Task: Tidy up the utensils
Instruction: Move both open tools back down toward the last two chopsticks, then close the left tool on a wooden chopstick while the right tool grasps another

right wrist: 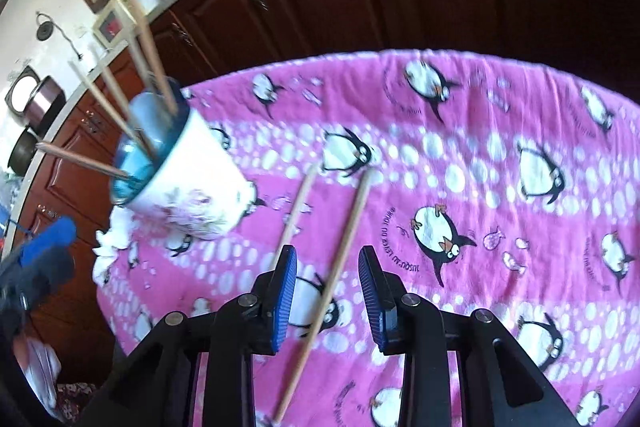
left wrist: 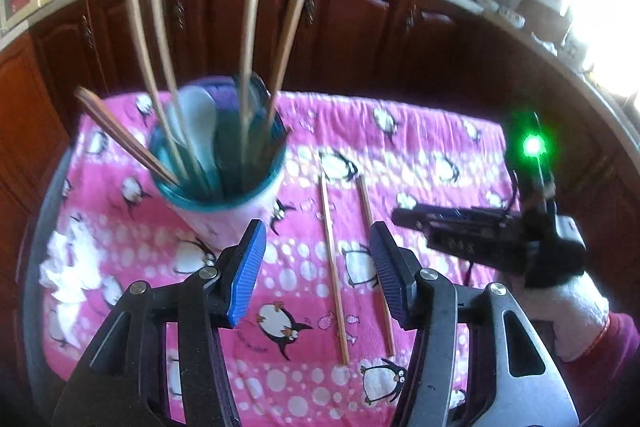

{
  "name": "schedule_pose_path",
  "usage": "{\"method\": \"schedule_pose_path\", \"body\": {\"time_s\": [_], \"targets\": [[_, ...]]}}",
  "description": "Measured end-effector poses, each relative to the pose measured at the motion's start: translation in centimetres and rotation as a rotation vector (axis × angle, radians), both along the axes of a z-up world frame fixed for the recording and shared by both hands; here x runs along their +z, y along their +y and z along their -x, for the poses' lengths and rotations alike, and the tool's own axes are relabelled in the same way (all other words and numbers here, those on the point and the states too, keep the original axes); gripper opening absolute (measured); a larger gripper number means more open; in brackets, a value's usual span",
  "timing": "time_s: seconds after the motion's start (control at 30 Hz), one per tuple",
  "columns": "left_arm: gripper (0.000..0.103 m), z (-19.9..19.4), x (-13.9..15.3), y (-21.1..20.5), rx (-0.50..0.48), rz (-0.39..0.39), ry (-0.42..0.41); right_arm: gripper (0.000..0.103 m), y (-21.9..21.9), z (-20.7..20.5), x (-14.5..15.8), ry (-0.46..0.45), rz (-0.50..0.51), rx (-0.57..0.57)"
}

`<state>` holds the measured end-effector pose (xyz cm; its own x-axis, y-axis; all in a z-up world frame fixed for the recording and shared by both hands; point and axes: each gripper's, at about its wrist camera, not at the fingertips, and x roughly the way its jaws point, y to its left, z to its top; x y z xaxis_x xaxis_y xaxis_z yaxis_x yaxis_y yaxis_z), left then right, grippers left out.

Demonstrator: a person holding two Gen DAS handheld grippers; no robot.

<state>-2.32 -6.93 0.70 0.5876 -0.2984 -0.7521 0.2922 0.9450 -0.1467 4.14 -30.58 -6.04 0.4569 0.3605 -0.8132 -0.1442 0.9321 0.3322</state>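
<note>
Fingers of the right gripper [right wrist: 327,291] stand partly apart and hold nothing, with the right-hand chopstick [right wrist: 335,275] lying on the pink penguin cloth [right wrist: 500,131] directly between them, its long axis running near to far. Just left of it lies the second chopstick [left wrist: 333,267], which sits between the wide-open, empty fingers of the left gripper [left wrist: 318,273]. Far and to the left stands the utensil cup [left wrist: 224,187], already bristling with chopsticks. Each hand looks nearest its own stick.
</note>
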Motion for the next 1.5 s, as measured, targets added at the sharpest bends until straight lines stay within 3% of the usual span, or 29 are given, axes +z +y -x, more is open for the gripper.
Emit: {"method": "schedule_pose_path", "body": {"time_s": [0.27, 0.53, 0.67, 0.8, 0.9, 1.07, 1.17, 1.23, 1.3, 1.5], "targets": [[0.054, -2.1, -5.0, -2.5, 0.008, -0.046, 0.069, 0.031, -0.2, -3.7, -2.9, 0.054, -0.005, -0.029], [0.051, -3.8, -10.0, -3.9, 0.008, -0.085, 0.170, 0.015, 0.9, -6.3, -5.3, 0.090, 0.028, -0.016], [0.009, -4.4, -11.9, -4.2, -0.001, -0.082, 0.235, 0.011, 0.8, -6.3, -5.4, 0.083, 0.027, 0.006], [0.002, -3.6, -11.8, -3.8, -0.022, -0.048, 0.242, 0.011, -0.4, -4.7, -4.9, 0.100, -0.018, 0.023], [0.002, -1.7, -11.6, -2.7, -0.035, -0.003, 0.284, 0.010, -0.8, -2.4, -4.1, 0.109, -0.023, 0.067], [0.002, 2.1, -11.1, -2.1, -0.086, -0.016, 0.302, 0.010, -1.0, 1.3, -3.5, 0.127, -0.001, 0.113], [0.002, 2.4, -10.5, -1.9, -0.040, -0.037, 0.259, 0.010, -1.4, 2.6, -4.0, 0.131, 0.022, 0.100], [0.007, 1.5, -10.5, -1.9, -0.022, -0.025, 0.260, 0.010, -1.9, 2.9, -4.1, 0.134, 0.025, 0.078], [0.032, 0.7, -10.6, -2.3, -0.010, -0.035, 0.253, 0.010, -2.2, 3.0, -4.1, 0.132, 0.025, 0.056], [0.031, -1.0, -12.7, -4.1, 0.007, -0.080, 0.264, 0.010, -2.5, 2.6, -4.2, 0.152, 0.014, 0.027]]}}
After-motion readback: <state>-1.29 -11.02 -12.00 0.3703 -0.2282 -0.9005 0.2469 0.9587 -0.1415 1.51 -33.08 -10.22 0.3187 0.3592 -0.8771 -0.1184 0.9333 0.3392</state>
